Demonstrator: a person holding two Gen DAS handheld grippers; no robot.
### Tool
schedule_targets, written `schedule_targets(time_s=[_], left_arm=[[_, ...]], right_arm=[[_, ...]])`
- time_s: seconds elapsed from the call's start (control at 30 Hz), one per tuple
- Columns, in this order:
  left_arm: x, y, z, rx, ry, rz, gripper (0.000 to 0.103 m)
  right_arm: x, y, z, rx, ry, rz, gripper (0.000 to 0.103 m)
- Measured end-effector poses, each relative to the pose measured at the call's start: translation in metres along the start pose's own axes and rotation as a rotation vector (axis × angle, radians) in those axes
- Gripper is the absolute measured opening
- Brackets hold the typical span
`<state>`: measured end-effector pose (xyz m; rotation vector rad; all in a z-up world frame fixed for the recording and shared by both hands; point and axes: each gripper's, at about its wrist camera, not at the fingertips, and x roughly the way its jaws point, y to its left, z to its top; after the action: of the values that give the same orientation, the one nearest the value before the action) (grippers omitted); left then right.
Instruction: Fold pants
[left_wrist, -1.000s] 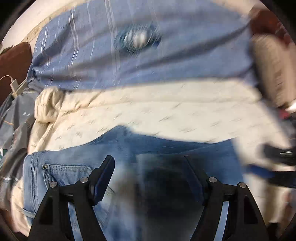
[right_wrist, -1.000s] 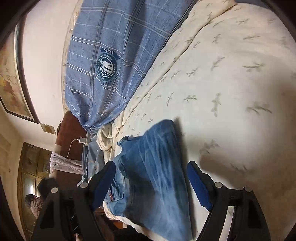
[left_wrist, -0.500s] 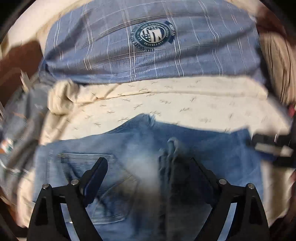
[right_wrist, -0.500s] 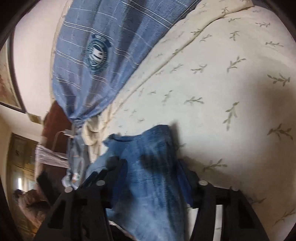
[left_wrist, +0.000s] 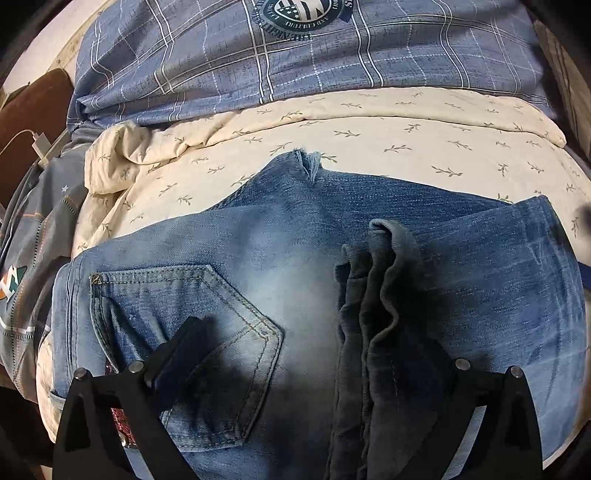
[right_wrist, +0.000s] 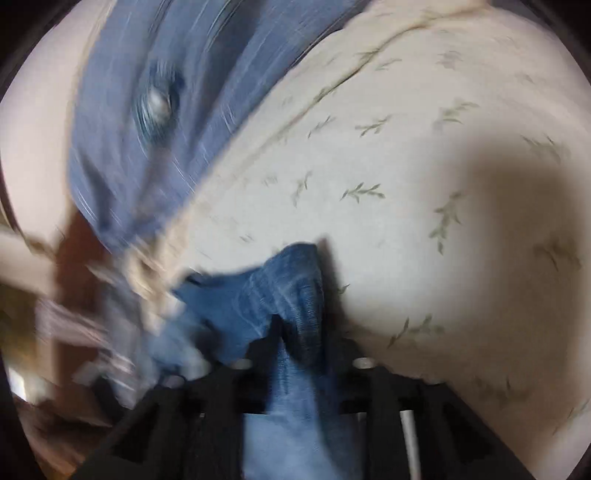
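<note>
Jeans (left_wrist: 295, 266) lie on the cream leaf-print bedspread (left_wrist: 369, 125); the left wrist view shows a back pocket (left_wrist: 184, 317), a bunched ridge of denim and the left gripper (left_wrist: 317, 350) spread wide above them. The blurred right wrist view instead shows the right gripper (right_wrist: 295, 343) pinching a denim fold.

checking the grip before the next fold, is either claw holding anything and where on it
The right claw is shut on the faded blue denim jeans, pinching a bunched fold at their edge. The left claw is open above the jeans, holding nothing.
</note>
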<state>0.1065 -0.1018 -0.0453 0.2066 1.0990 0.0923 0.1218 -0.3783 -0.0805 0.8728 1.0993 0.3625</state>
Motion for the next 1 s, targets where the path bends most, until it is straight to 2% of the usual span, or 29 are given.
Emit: schedule_targets(time_s=[0.03, 0.07, 0.13, 0.3, 0.33, 0.4, 0.43, 0.47, 0.53, 0.57, 0.6, 0.67, 0.73, 0.8, 0.9, 0.97, 1.0], left_arm=[[-0.001, 0.001, 0.0, -0.003, -0.001, -0.002, 0.102], [0.0, 0.001, 0.0, -0.008, -0.001, -0.003, 0.102], [0.002, 0.001, 0.002, -0.01, -0.007, -0.002, 0.102], [0.015, 0.006, 0.011, -0.023, -0.011, -0.011, 0.102], [0.009, 0.006, 0.006, -0.025, -0.013, -0.01, 0.102], [0.001, 0.003, -0.001, -0.031, -0.011, -0.012, 0.102], [-0.003, 0.002, -0.005, -0.036, -0.009, -0.014, 0.102], [-0.003, 0.002, -0.005, -0.036, -0.009, -0.016, 0.102], [-0.002, 0.001, -0.004, -0.036, -0.011, -0.013, 0.102], [-0.001, 0.0, -0.004, -0.036, -0.011, -0.008, 0.103], [0.0, 0.0, -0.004, -0.033, -0.013, -0.005, 0.103], [0.0, 0.0, -0.004, -0.038, -0.018, -0.014, 0.103], [0.0, 0.002, -0.002, -0.038, -0.02, -0.022, 0.102], [-0.01, 0.006, -0.002, -0.041, -0.031, -0.063, 0.101], [-0.043, 0.018, -0.013, -0.054, -0.128, -0.113, 0.101], [-0.06, 0.022, -0.028, -0.053, -0.157, -0.16, 0.101], [-0.062, 0.021, -0.034, -0.046, -0.156, -0.173, 0.101]], right_arm=[[-0.013, 0.004, -0.005, -0.032, -0.018, 0.013, 0.08], [-0.026, 0.006, -0.012, -0.065, -0.036, 0.021, 0.08], [-0.035, 0.006, -0.027, -0.085, -0.012, 0.024, 0.08], [-0.017, -0.011, -0.071, -0.117, 0.132, -0.019, 0.078], [-0.012, -0.008, -0.076, -0.137, 0.135, -0.029, 0.072], [-0.006, 0.006, -0.084, -0.202, 0.16, -0.077, 0.031], [-0.008, 0.013, -0.086, -0.222, 0.146, -0.095, 0.019], [-0.013, 0.024, -0.089, -0.253, 0.118, -0.11, 0.013], [-0.024, 0.035, -0.092, -0.283, 0.052, -0.144, 0.012], [-0.018, 0.028, -0.093, -0.279, 0.063, -0.183, 0.012], [-0.005, 0.008, -0.093, -0.219, 0.103, -0.239, 0.012], [-0.008, -0.005, -0.092, -0.146, 0.082, -0.179, 0.017], [-0.015, 0.006, -0.094, -0.187, 0.079, -0.174, 0.02], [-0.027, 0.014, -0.088, -0.208, 0.066, -0.181, 0.023], [-0.045, 0.027, -0.073, -0.224, -0.008, -0.148, 0.023], [-0.047, 0.041, -0.061, -0.241, -0.043, -0.112, 0.023], [-0.046, 0.046, -0.052, -0.243, -0.043, -0.062, 0.023]])
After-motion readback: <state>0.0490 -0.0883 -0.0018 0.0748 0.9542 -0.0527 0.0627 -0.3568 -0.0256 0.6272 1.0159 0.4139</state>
